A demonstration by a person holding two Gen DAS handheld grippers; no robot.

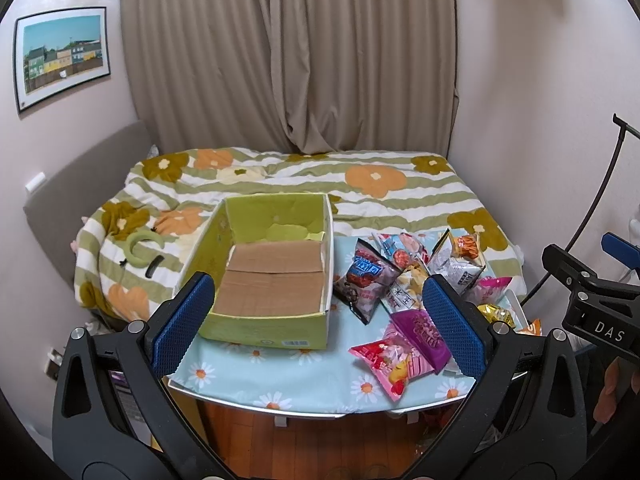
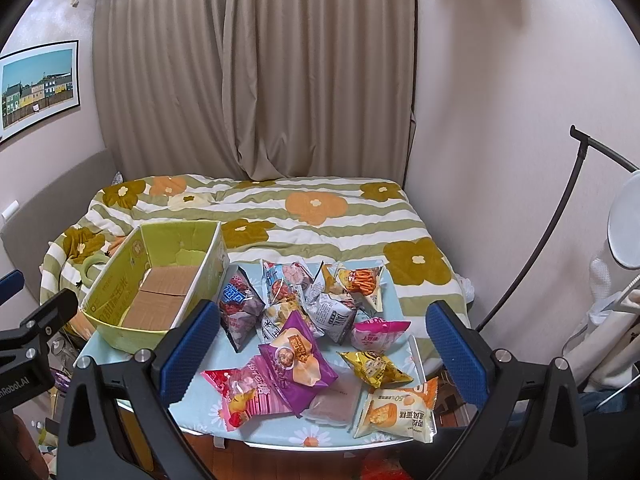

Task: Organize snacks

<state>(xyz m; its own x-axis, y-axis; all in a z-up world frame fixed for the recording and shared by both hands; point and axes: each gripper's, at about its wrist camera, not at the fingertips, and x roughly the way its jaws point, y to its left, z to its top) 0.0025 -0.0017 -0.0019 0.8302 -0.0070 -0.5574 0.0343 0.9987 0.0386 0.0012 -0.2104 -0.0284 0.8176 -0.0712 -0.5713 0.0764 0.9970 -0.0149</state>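
An empty green cardboard box point(image 1: 264, 328) point(image 2: 116, 330) stands on the left of a small table with a blue daisy cloth point(image 1: 304, 376) point(image 2: 400, 300). Several snack packets lie in a pile to its right: a purple packet point(image 2: 298, 364) point(image 1: 424, 334), a pink-red packet point(image 2: 244, 394) point(image 1: 384, 360), a gold packet point(image 2: 374, 368), an orange-white cake packet point(image 2: 400, 406), a dark blue-red packet point(image 2: 240, 308) point(image 1: 364, 280). My left gripper point(image 1: 320, 322) is open and empty, held before the box and pile. My right gripper point(image 2: 324, 354) is open and empty above the near snacks.
A bed with a green-striped flower quilt point(image 1: 320, 184) point(image 2: 320, 216) lies behind the table. A green crescent object point(image 1: 140, 250) rests on the quilt at the left. Curtains hang behind. A black lamp stand point(image 2: 560, 208) and white lamp head point(image 2: 626, 224) are at the right.
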